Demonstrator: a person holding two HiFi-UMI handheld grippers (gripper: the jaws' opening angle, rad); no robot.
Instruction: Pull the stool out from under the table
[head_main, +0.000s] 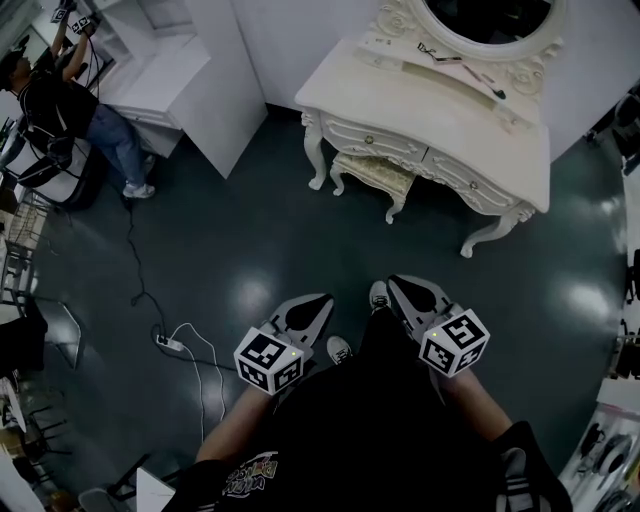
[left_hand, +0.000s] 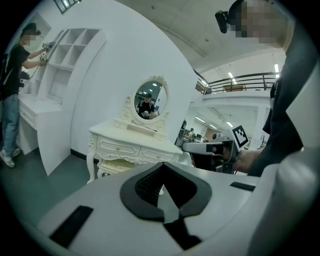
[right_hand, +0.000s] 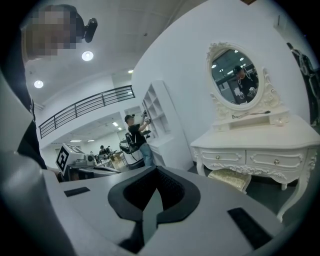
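A cream stool (head_main: 371, 174) with a patterned cushion stands tucked under the ornate white dressing table (head_main: 470, 130), about a stride ahead of me across the dark floor. Both grippers hang close to my body, far short of the stool. My left gripper (head_main: 316, 300) is shut and empty, and so is my right gripper (head_main: 401, 284). In the left gripper view the shut jaws (left_hand: 161, 169) point at the table (left_hand: 131, 138), with the stool (left_hand: 116, 166) below it. The right gripper view shows its shut jaws (right_hand: 155, 174), the table (right_hand: 260, 136) and the stool (right_hand: 229, 178).
An oval mirror (head_main: 488, 20) tops the table, with small items on its shelf. A white shelf unit (head_main: 190, 70) stands at the back left, where a person (head_main: 70, 110) works. A power strip and cables (head_main: 172, 343) lie on the floor to my left.
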